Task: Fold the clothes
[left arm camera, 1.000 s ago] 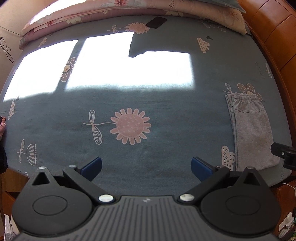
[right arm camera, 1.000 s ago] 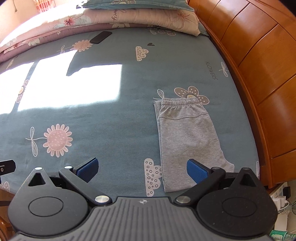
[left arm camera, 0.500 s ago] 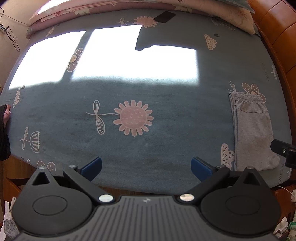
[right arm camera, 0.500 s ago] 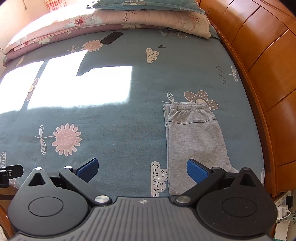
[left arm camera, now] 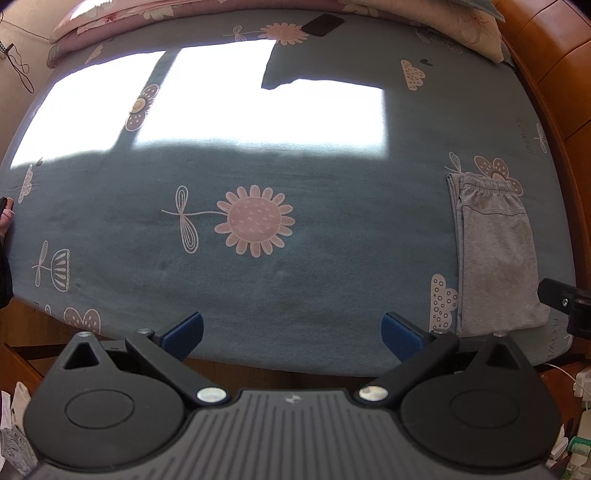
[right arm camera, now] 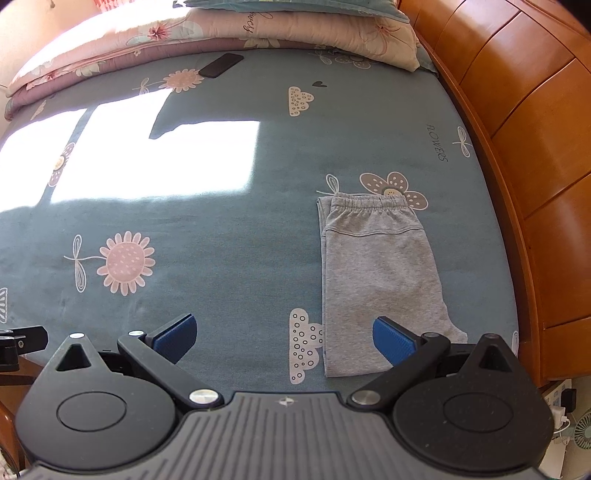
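grey pants (right arm camera: 380, 280) lie folded flat, a neat long strip at right of the right wrist frame, waistband toward the top, near the wooden headboard (right arm camera: 517, 155). fold looks done or nearly, maybe one more half-fold left. left gripper (left arm camera: 291, 328) and right gripper (right arm camera: 284, 334) both spread wide, holding nothing. blue flowered bedsheet (right arm camera: 229, 206), sun patch upper left, phone (right arm camera: 221, 65) and quilt (right arm camera: 221, 33) at top.

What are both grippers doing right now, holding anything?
Left gripper: open, holding nothing, over the near edge of the bed.
Right gripper: open, holding nothing; the grey pants lie flat beyond its right finger.
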`<action>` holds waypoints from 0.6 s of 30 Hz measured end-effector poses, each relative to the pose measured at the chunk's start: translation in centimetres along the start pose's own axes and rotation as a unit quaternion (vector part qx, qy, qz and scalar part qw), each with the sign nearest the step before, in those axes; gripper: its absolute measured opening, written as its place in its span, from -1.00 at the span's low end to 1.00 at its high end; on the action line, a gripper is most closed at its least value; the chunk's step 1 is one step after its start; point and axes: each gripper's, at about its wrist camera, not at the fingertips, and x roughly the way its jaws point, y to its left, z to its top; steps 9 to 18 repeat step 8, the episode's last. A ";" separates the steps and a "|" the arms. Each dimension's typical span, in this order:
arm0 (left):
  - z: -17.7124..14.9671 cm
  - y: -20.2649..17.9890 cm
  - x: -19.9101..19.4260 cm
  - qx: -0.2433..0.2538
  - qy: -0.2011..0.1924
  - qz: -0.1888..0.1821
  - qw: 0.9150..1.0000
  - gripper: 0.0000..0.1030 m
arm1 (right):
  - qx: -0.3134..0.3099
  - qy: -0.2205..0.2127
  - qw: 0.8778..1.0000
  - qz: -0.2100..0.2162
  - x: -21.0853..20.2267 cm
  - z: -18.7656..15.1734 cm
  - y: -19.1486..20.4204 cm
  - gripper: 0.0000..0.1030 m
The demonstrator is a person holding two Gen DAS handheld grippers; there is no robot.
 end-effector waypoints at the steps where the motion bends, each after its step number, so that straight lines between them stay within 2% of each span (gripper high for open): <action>1: -0.1 0.1 0.0 0.000 -0.001 -0.001 1.000 0.99 | -0.001 0.000 1.000 0.000 0.0 0.0 0.1 1.00; 8: -0.2 0.8 -0.4 0.001 -0.015 0.001 1.000 0.99 | -0.007 -0.003 1.000 -0.003 -0.5 -0.1 0.9 1.00; 18: -0.2 0.8 -0.4 0.001 -0.015 0.001 1.000 0.99 | -0.007 -0.003 1.000 -0.003 -0.5 -0.1 0.9 1.00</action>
